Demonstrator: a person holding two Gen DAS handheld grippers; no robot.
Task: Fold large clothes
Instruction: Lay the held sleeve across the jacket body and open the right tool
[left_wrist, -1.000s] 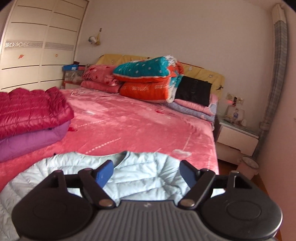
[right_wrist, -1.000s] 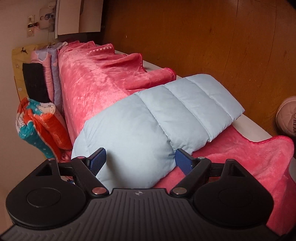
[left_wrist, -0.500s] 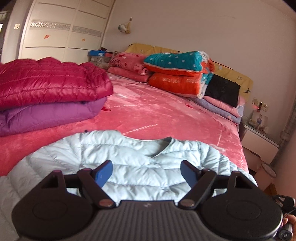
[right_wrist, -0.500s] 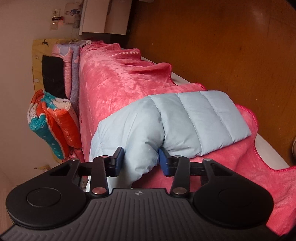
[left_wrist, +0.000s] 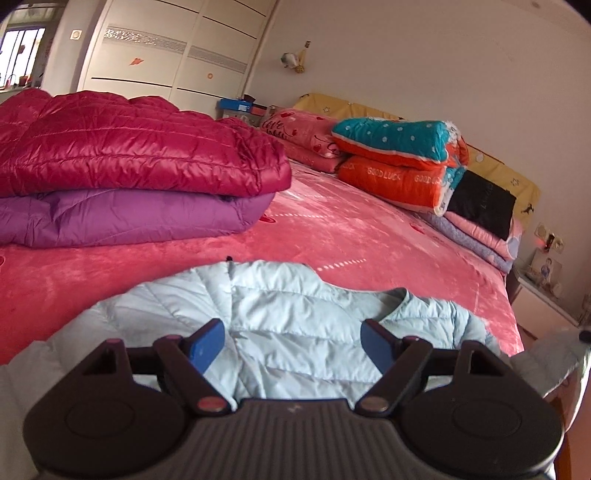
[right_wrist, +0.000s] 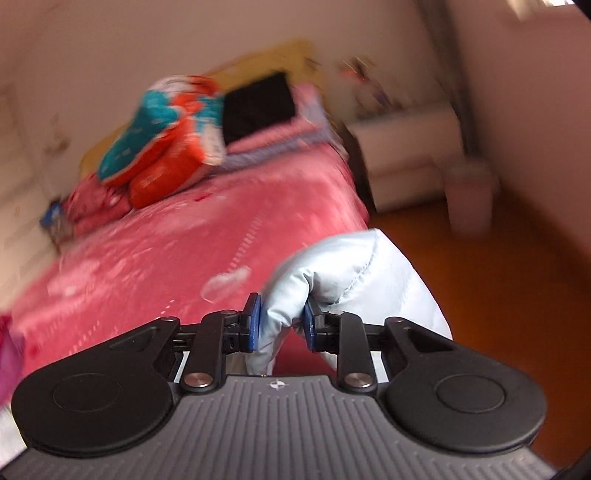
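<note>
- Left wrist view: left gripper (left_wrist: 293, 345) at 6 o'clock, jaws spread wide, nothing between the blue pads (left_wrist: 207, 345); it hangs over the jacket, contact not clear.
- Light blue puffer jacket (left_wrist: 280, 325) lies spread flat on the pink bed cover (left_wrist: 332, 229), low centre of the frame, neckline toward 3 o'clock.
- A bit of pale fabric shows at the 4 o'clock edge, blurred; cannot tell what part it is.
- At 9 to 10 o'clock: folded crimson puffer coat (left_wrist: 122, 147) stacked on a folded purple puffer coat (left_wrist: 122, 216), both on the bed, well apart from the blue jacket.
- At 1 to 2 o'clock: teal-and-orange quilts (left_wrist: 399, 158) piled by the yellow headboard (left_wrist: 517, 181); a black cushion (left_wrist: 480, 201) just beside them.
- White wardrobe (left_wrist: 166, 55) at 11 o'clock; white nightstand (left_wrist: 543, 299) at 3 o'clock.
- Right wrist view: heavy motion blur beyond the gripper.
- Right gripper (right_wrist: 282, 325) at centre low, jaws drawn narrow and pinched on a bunched fold of the light blue puffer jacket (right_wrist: 354, 280); the padded fabric bulges up toward 1 o'clock and drapes below the pads.
- Pink bed cover (right_wrist: 184, 251) fills 9 to 12 o'clock; quilts (right_wrist: 166, 140) and black cushion (right_wrist: 258, 107) at 11 to 12 o'clock.
- Nightstand (right_wrist: 406, 151) and a pale bin (right_wrist: 469, 199) at 1 to 2 o'clock on the brown floor (right_wrist: 517, 314).
</note>
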